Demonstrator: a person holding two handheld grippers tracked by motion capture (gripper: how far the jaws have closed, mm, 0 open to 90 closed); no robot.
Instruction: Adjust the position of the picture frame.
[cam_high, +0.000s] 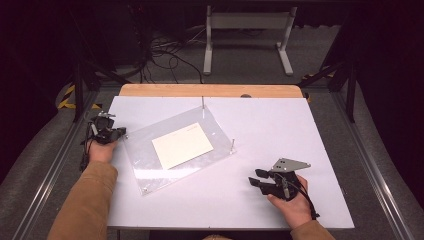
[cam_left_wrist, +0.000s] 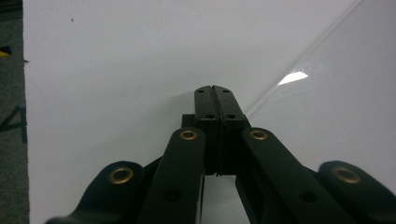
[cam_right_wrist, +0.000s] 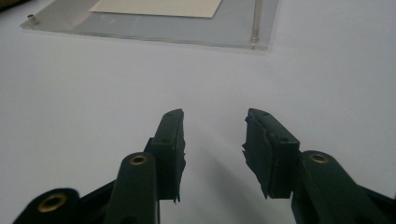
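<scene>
Nearest, the right gripper (cam_high: 262, 180) rested on the white bench (cam_high: 280, 125), jaws parted and holding nothing. Farther left, the left gripper (cam_high: 118, 133) sat at the bench edge, jaws pressed together, just beside a clear plastic sheet (cam_high: 150, 167). Cream paper (cam_high: 182, 145) lay under that sheet, mid-bench. Beyond stood a grey stand (cam_high: 247, 22) on the floor.

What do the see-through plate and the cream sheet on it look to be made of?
The plate looks like clear acrylic or similar rigid plastic, glossy: the white table shows through it, it carries bright glare, and its edges look thick and polished. Small metal-looking posts stand at its corners. The cream sheet looks like matte paper or thin card: flat, dull, no reflection.
</scene>
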